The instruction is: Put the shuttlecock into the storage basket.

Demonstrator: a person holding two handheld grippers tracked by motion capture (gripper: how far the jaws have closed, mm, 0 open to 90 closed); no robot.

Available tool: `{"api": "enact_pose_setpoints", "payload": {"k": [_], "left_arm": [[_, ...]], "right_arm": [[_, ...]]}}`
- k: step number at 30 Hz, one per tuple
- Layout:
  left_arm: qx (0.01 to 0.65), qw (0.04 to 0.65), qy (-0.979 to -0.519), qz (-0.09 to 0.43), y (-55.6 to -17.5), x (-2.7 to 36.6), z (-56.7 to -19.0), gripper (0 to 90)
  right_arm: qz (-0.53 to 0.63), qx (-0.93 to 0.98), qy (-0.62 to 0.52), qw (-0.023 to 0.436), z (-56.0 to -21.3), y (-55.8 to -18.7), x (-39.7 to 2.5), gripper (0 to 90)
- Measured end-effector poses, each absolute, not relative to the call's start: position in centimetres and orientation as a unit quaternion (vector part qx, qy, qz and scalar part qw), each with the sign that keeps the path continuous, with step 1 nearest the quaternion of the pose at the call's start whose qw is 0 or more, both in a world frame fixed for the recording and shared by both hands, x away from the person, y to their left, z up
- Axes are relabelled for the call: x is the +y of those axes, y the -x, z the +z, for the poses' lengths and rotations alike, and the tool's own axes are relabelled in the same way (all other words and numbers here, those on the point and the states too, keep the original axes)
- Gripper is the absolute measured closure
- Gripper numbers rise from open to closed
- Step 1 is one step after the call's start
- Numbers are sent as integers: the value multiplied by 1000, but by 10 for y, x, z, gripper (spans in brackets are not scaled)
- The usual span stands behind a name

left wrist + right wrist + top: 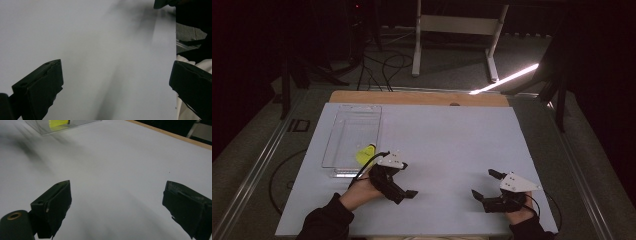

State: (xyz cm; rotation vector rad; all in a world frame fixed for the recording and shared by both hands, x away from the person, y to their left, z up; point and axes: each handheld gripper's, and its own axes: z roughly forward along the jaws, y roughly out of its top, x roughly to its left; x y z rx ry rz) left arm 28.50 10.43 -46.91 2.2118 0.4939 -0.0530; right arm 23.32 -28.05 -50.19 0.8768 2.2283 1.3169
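Observation:
A small yellow object (pixel 365 153) lies at the near end of a clear plastic tray (pixel 328 145) on the left of the pale mat. The right gripper view shows the same yellow object (pixel 58 123) inside the tray (pixel 82 123) at its top left. My left gripper (pixel 408 179) hovers just right of the tray's near corner, pointing right. It is open (pixel 116 85) with only bare mat between its jaws. My right gripper (pixel 482 183) sits near the front right of the mat, pointing left. It is also open (pixel 116 205) and holds nothing.
The pale mat (pixel 447 135) covers a wooden table whose back edge (pixel 422 97) shows beyond it. Behind the table are a white desk frame (pixel 417 40), floor cables (pixel 384 65) and a bright light strip (pixel 504 79). The mat's near edge (pixel 175 30) runs beside my left gripper.

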Motion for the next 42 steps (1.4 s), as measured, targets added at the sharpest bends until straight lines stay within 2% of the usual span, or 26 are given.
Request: {"api": "enact_pose_setpoints", "payload": {"k": [28,42], "left_arm": [[228,477,-848,-20,-252,171,-495,1],[257,485,-836,13,-251,189,-512,1]], "right_arm": [[471,801,-311,199,-503,-234,-280,86],[472,800,-314,196,-503,-234,-280,86]]}}
